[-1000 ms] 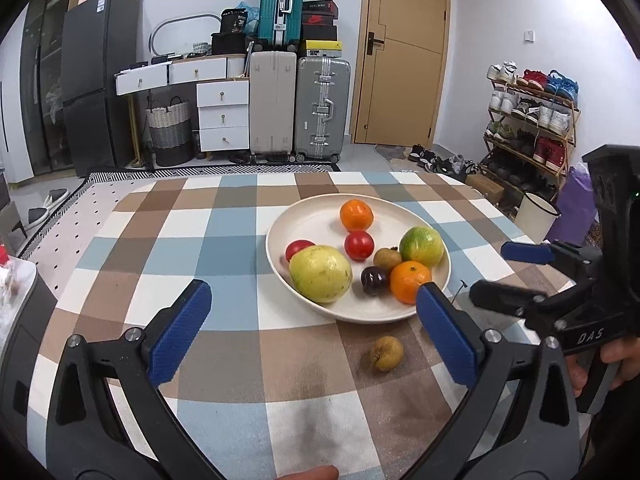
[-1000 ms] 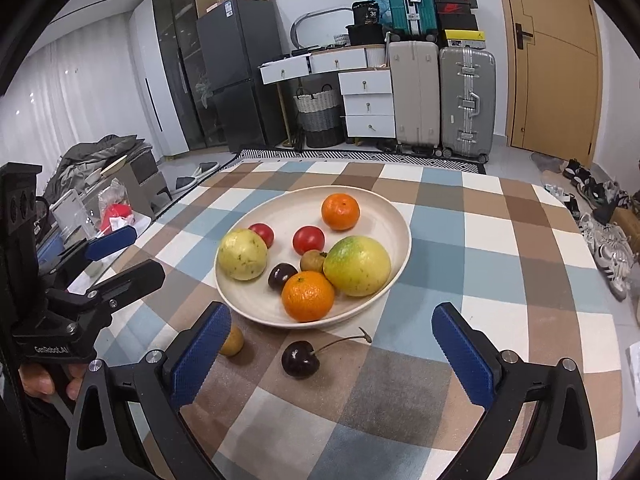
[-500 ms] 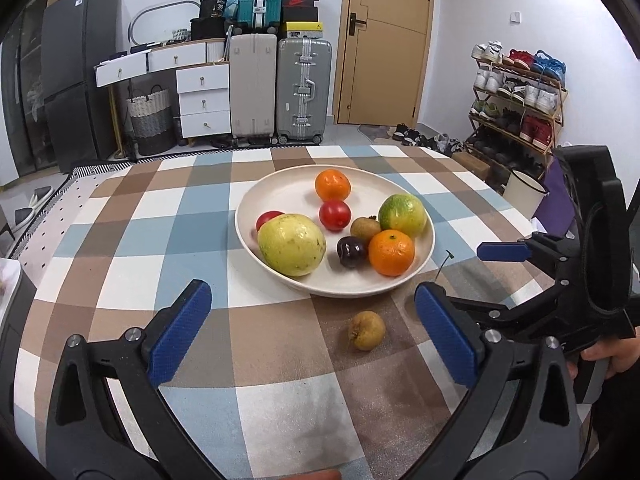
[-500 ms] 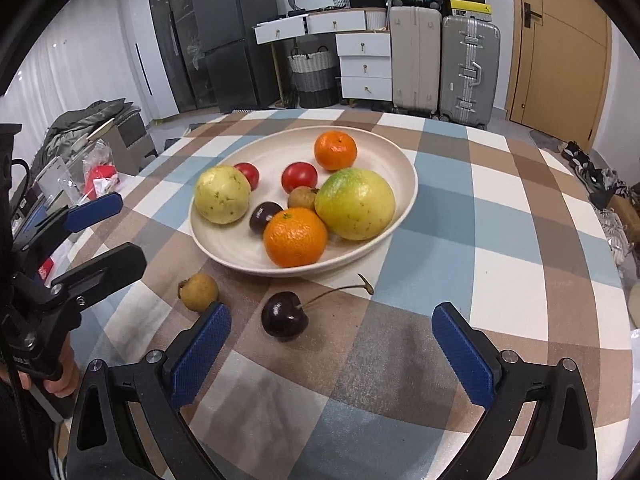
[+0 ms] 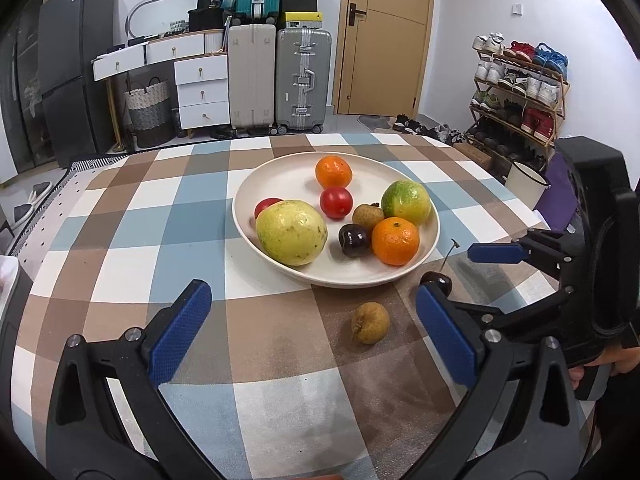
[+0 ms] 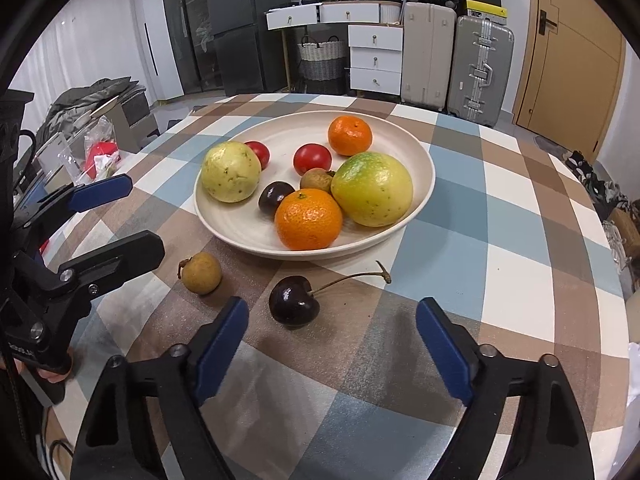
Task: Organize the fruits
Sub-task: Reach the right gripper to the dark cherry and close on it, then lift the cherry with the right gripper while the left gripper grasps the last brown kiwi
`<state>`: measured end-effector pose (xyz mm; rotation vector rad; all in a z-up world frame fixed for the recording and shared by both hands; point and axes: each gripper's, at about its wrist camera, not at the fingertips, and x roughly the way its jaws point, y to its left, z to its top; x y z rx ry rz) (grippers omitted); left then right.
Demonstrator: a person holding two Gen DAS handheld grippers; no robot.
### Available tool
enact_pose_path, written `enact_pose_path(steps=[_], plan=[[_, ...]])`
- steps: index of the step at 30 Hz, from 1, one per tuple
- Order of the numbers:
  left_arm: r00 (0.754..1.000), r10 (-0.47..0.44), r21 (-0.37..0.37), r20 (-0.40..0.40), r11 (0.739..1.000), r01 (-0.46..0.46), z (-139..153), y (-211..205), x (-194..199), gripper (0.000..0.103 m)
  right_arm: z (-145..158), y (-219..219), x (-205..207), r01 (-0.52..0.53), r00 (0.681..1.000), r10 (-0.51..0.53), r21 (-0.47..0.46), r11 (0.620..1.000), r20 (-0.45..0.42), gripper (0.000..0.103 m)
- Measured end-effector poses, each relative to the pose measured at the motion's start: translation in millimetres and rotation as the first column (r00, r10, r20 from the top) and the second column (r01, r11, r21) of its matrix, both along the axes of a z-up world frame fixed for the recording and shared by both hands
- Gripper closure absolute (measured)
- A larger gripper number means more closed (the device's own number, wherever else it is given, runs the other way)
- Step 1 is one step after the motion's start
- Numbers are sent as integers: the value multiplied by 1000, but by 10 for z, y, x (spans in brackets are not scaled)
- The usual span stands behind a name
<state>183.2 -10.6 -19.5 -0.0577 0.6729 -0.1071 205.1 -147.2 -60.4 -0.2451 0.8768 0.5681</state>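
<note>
A cream plate (image 5: 248, 216) (image 6: 424, 160) on the checked tablecloth holds several fruits: two oranges, two pale green-yellow fruits, two red tomatoes, a longan and a dark cherry. A loose longan (image 5: 370, 323) (image 6: 201, 273) and a dark cherry with a stem (image 6: 294, 300) (image 5: 438, 280) lie on the cloth in front of the plate. My left gripper (image 5: 308, 336) is open, with the longan between its fingers, nearer the right one. My right gripper (image 6: 332, 344) is open, just short of the cherry.
The table edge curves away on all sides. Beyond it stand suitcases (image 5: 280, 76), white drawers (image 5: 200, 88), a door (image 5: 384, 36) and a shoe rack (image 5: 516, 92). A pile of bags and clutter (image 6: 92, 140) sits left of the table in the right wrist view.
Both grippers have moved forward and lower toward the loose fruits; the plate, longan and cherry loom larger. Both stay open. The fruits have not moved.
</note>
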Motion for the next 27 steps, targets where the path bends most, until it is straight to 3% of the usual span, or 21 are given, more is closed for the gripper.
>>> enact_pose_path(steps=[1, 9, 19, 27], plan=[[1000, -1, 0, -1, 1000, 1, -1, 1, -3, 1, -7, 5, 6, -4, 1000, 4, -1, 1000, -6, 27], [1000, -3, -6, -3, 1000, 3, -9, 2, 3, 1, -27, 49, 18, -31, 999, 31, 12, 999, -30, 40], [1000, -7, -11, -11, 1000, 7, -29, -1, 6, 1, -13, 136, -40, -81, 997, 81, -3, 997, -13, 75], [998, -43, -24, -40, 999, 42, -87, -66, -3, 2, 45, 61, -60, -81, 997, 81, 36, 996, -1, 76]])
